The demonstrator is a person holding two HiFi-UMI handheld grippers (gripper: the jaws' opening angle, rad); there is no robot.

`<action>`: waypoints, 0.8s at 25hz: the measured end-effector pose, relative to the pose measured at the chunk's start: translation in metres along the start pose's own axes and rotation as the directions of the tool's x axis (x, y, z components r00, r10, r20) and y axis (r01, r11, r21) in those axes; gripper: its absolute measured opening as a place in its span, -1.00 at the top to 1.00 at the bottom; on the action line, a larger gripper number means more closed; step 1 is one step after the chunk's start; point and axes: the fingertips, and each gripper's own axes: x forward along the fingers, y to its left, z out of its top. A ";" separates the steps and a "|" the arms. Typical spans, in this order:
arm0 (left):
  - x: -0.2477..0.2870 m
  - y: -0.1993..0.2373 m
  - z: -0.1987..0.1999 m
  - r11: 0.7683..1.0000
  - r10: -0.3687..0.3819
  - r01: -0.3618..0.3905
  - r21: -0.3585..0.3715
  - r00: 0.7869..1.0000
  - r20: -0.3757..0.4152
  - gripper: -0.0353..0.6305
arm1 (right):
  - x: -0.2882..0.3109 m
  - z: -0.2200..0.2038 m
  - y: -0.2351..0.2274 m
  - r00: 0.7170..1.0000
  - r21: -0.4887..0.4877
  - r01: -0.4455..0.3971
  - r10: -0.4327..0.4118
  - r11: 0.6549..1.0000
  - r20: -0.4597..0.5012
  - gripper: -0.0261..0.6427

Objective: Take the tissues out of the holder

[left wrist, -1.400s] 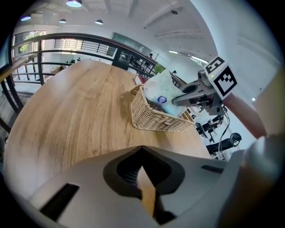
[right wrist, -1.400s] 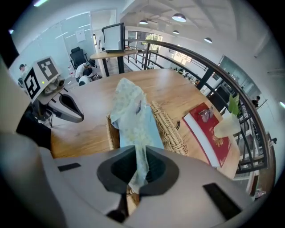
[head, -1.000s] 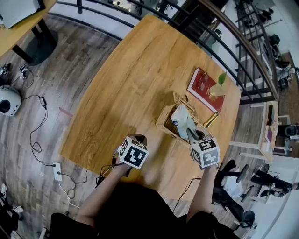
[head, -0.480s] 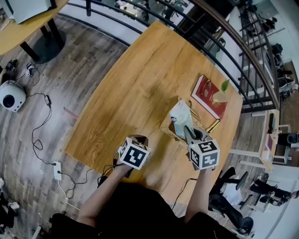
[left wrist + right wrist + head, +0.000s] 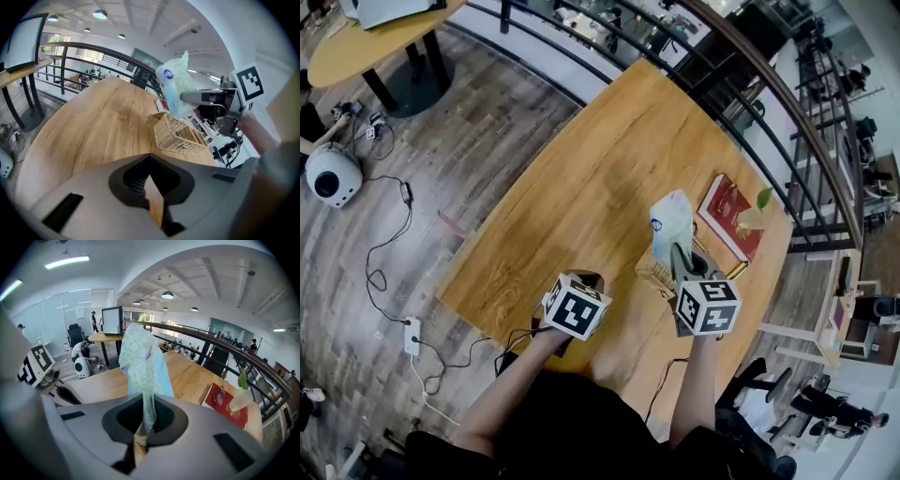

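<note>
Wicker is the light stuff of the small rectangular woven holder at the near right of the wooden desk, and nothing steadies it. The left gripper hangs over the desk's near edge, well apart from it, with its jaws together on nothing. The right gripper is clamped fully shut on the pale blue-green plastic pack of tissues, which it holds up over the holder. In the left gripper view the pack looks clear of the rim, though its lower end sits close above it. The main risk is the hold itself: the right gripper view shows the jaws pinching only a thin gathered strip of wrapper, with the bulk of the pack standing free beyond them. Slick film could slide out under the pack's weight, dropping it back into the holder or onto the desk. A quick swing would make that more likely. If the lower end catches the rim on a sideways carry, the holder could tip or skid. A carry to the far right could also knock the small clear vase with a green leaf standing on the red book.
</note>
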 end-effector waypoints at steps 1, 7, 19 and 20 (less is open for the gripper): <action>-0.001 0.003 0.002 1.000 0.004 -0.004 -0.001 1.000 0.006 0.89 | 0.005 0.003 0.001 1.000 0.006 0.000 0.000 1.000 -0.002 0.88; -0.004 0.023 0.011 1.000 0.014 -0.014 -0.022 1.000 0.018 0.89 | 0.035 0.016 0.005 0.999 0.026 0.005 -0.004 1.000 -0.037 0.88; 0.017 0.049 0.027 0.999 0.032 -0.032 -0.031 0.999 0.001 0.89 | 0.091 0.010 -0.011 0.988 0.147 0.020 0.003 0.989 -0.151 0.88; 0.020 0.051 0.030 0.999 0.033 -0.033 -0.026 0.999 0.000 0.89 | 0.095 0.010 -0.013 0.987 0.153 0.020 0.005 0.988 -0.159 0.88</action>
